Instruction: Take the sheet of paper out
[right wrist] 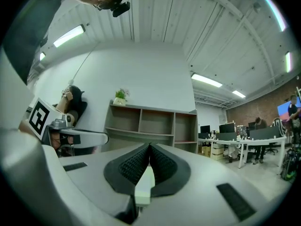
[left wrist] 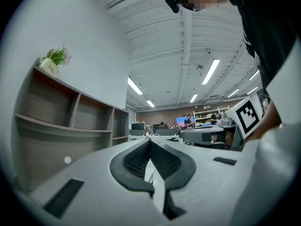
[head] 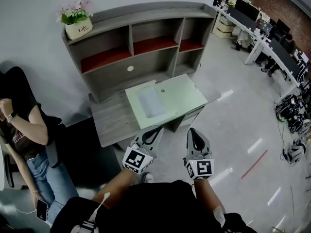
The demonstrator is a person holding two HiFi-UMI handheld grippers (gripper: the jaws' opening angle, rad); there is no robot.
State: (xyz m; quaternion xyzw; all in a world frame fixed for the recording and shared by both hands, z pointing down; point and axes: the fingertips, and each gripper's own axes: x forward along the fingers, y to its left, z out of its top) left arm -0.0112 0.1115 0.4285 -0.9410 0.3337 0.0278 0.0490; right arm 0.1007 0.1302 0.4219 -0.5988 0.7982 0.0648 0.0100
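A white sheet of paper (head: 151, 102) lies flat within a pale green pad (head: 182, 93) on the grey desk (head: 109, 120); whether it rests on top of the pad or under it I cannot tell. Both grippers hover level just short of the desk's near edge. The left gripper (head: 158, 128) is shut with nothing between its pads, its tips close to the pad's front edge. The right gripper (head: 192, 130) is shut and empty too, a little to the right. In the left gripper view the left gripper's (left wrist: 150, 141) jaws meet at the tips; the right gripper's (right wrist: 149, 146) jaws do the same in its own view.
A grey shelf unit (head: 141, 42) with red-lined compartments rises behind the desk, with a potted plant (head: 77, 21) on its top left. A seated person (head: 26, 130) is close on the left. Office desks with monitors (head: 272, 42) line the far right.
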